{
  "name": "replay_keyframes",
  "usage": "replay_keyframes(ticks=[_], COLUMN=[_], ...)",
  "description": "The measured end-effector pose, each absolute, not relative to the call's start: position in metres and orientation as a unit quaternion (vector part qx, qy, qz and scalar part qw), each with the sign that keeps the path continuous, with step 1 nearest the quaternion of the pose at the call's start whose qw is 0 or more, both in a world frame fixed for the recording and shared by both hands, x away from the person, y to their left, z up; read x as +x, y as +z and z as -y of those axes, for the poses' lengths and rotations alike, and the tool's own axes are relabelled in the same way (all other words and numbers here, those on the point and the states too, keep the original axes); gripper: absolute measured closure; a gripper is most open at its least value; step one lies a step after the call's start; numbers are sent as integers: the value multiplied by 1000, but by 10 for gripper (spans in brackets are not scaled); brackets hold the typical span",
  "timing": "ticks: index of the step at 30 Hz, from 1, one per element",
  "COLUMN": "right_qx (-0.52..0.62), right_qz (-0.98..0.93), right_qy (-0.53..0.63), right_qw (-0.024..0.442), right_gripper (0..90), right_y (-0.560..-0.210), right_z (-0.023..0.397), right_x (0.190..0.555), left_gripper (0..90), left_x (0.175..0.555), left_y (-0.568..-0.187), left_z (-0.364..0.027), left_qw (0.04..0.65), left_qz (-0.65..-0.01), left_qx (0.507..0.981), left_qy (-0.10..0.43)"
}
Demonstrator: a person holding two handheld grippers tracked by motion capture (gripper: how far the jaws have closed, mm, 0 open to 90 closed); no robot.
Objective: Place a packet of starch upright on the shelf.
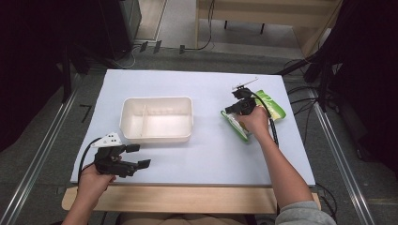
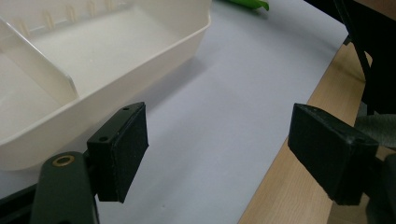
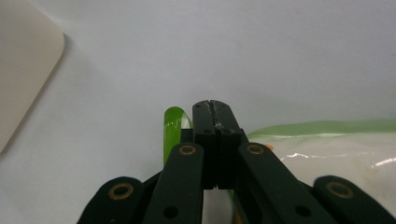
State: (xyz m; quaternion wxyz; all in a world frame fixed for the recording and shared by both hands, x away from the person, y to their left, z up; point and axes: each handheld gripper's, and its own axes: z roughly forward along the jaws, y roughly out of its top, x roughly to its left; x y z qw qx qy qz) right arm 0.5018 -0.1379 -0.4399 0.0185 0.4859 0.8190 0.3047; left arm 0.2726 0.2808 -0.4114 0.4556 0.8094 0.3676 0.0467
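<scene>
**A:** What do you see on the table (image 1: 197, 161) from up high?

**B:** I see a white tub (image 1: 157, 119) near the middle of the pale sheet. It has 1 thin wall inside that cuts it into 2 parts, a small one on the left and a big one on the right. Both parts look bare.

**A:** Where is my left gripper (image 1: 139, 155)?

**B:** It sits at the near left corner of the table, just in front of the tub. My left hand (image 1: 94, 180) holds it. In the left gripper view its 2 black pads (image 2: 122, 149) stand far apart, with nothing between them but the sheet and the wood edge of the table. The tub (image 2: 93, 70) is close beside the left pad, not touching it.

**A:** And the right gripper (image 1: 231, 110)?

**B:** It is on the right side of the table, well apart from the tub. My right hand (image 1: 256, 120) holds it over a green bag (image 1: 272, 105) that lies flat on the sheet. In the right gripper view (image 3: 215, 122) the jaws are pressed tight together. The green edge of the bag (image 3: 173, 125) curls up right beside them (I think they pinch it, but I cannot tell for sure). The rest of the bag looks clear and shiny with something pale inside.
</scene>
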Motion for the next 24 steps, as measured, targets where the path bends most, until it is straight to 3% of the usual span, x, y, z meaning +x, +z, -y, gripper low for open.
replay_keyframes(ticks=[17, 24], right_qx=[457, 478], right_qz=[-832, -817], right_qy=[314, 323], right_qw=[3, 13], right_gripper=[900, 900], right_y=[-444, -439], right_z=[136, 135], right_x=[480, 495], left_gripper=[209, 209], left_x=[280, 282], left_y=[-412, -411], left_z=[-273, -271], left_qw=[458, 456], left_qz=[-357, -354], left_qx=[813, 816], left_qy=[40, 39])
